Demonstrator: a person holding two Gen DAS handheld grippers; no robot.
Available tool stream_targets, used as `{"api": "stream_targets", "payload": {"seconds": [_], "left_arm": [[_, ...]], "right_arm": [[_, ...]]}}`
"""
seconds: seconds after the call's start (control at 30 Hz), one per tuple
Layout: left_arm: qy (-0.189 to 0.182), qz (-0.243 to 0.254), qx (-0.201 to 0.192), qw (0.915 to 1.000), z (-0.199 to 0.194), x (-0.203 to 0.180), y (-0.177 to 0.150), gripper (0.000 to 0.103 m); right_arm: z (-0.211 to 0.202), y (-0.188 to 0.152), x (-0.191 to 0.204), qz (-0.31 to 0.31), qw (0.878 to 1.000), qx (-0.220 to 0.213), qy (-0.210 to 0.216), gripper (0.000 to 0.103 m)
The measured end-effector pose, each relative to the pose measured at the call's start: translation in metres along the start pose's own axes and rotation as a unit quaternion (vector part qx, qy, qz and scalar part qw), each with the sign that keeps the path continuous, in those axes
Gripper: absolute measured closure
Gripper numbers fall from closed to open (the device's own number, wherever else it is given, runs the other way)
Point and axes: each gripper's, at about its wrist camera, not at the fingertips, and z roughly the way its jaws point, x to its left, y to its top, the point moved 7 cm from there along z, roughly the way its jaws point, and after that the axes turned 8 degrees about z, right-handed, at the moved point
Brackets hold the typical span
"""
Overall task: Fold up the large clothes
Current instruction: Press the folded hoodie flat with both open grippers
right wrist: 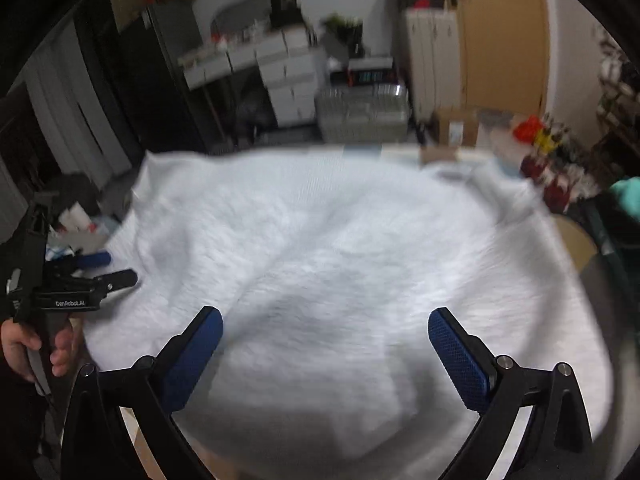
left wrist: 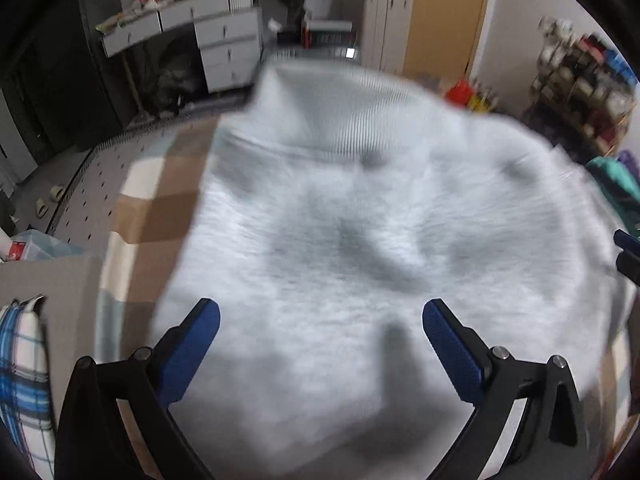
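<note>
A large white fluffy garment (left wrist: 340,220) lies spread over the bed and fills most of both views, blurred by motion. My left gripper (left wrist: 320,308) hovers over its near part, jaws wide open, nothing between the blue pads (left wrist: 196,344). Over the same white garment (right wrist: 340,240), my right gripper (right wrist: 326,314) is open too and holds nothing. In the right wrist view the left gripper (right wrist: 114,268) shows at the left edge of the cloth, held by a hand (right wrist: 16,344). The tips of the right gripper (left wrist: 624,248) peek in at the right edge of the left wrist view.
A beige and white checked bed cover (left wrist: 160,184) shows left of the garment. A blue plaid pillow (left wrist: 20,360) lies at the near left. Beyond the bed stand white drawers (left wrist: 228,52), a cabinet (left wrist: 384,24), cluttered shelves (left wrist: 580,80) and a teal cloth (left wrist: 616,184).
</note>
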Motion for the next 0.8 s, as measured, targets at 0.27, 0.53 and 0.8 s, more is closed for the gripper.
{"api": "stream_targets", "payload": {"seconds": [0.27, 0.53, 0.8], "left_arm": [[0.025, -0.001, 0.026, 0.9993, 0.016, 0.014, -0.038, 0.003], [-0.01, -0.076, 0.046, 0.996, 0.021, 0.045, -0.051, 0.003], [-0.09, -0.013, -0.03, 0.9954, -0.05, -0.033, -0.028, 0.004]], "right_arm": [[0.001, -0.035, -0.109, 0.044, 0.985, 0.052, -0.159, 0.0], [-0.003, -0.055, -0.135, 0.115, 0.978, 0.076, -0.156, 0.002], [-0.041, -0.01, -0.033, 0.084, 0.996, -0.007, -0.028, 0.0]]}}
